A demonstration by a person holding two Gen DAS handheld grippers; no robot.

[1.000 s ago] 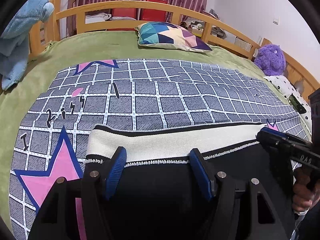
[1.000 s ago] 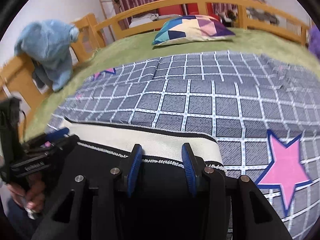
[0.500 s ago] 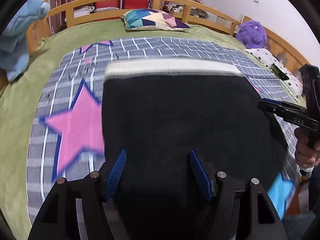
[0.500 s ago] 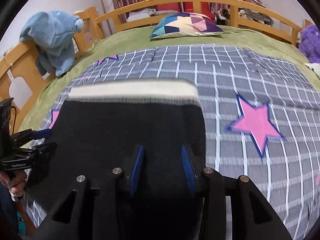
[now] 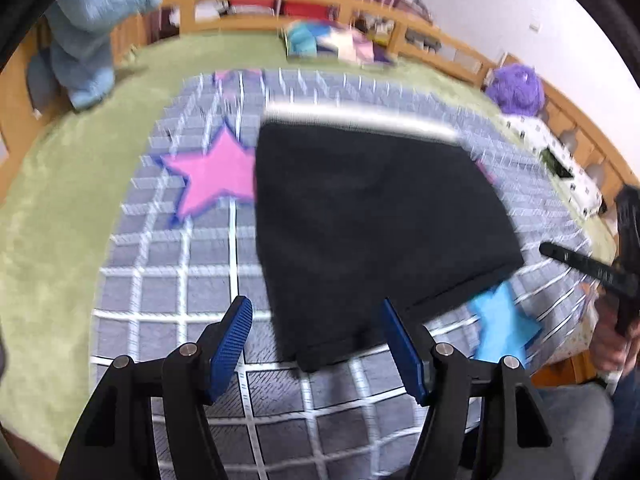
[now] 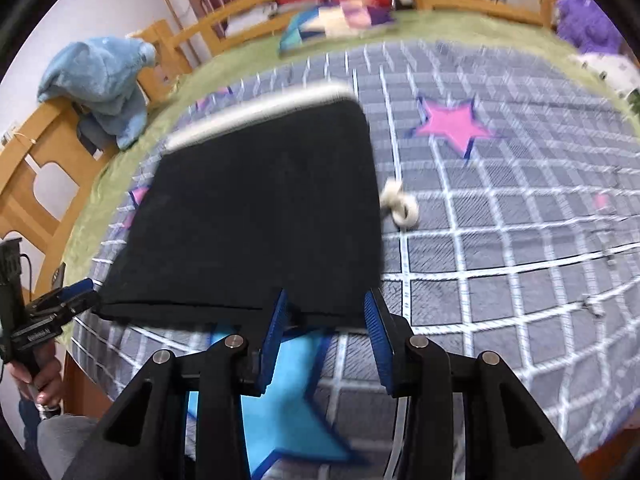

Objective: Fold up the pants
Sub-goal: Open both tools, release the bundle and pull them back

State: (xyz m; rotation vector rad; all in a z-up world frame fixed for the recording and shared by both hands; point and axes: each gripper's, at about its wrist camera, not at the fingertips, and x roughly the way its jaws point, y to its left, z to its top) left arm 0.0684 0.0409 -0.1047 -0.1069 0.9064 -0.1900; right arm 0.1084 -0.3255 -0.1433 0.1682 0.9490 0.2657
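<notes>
Honestly, left gripper (image 5: 316, 344) and right gripper (image 6: 324, 332) both gape empty; folded black pants (image 6: 256, 216) at frame centre, its near hem could snag the blue pads.

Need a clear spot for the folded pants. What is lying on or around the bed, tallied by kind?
Pants: 1, black pants
Pillows: 1, patterned pillow
Soft toys: 2, blue toy on the rail, purple toy
White spotted item, kind unclear: 1
Small white loop beside the pants: 1
Total: 6
</notes>
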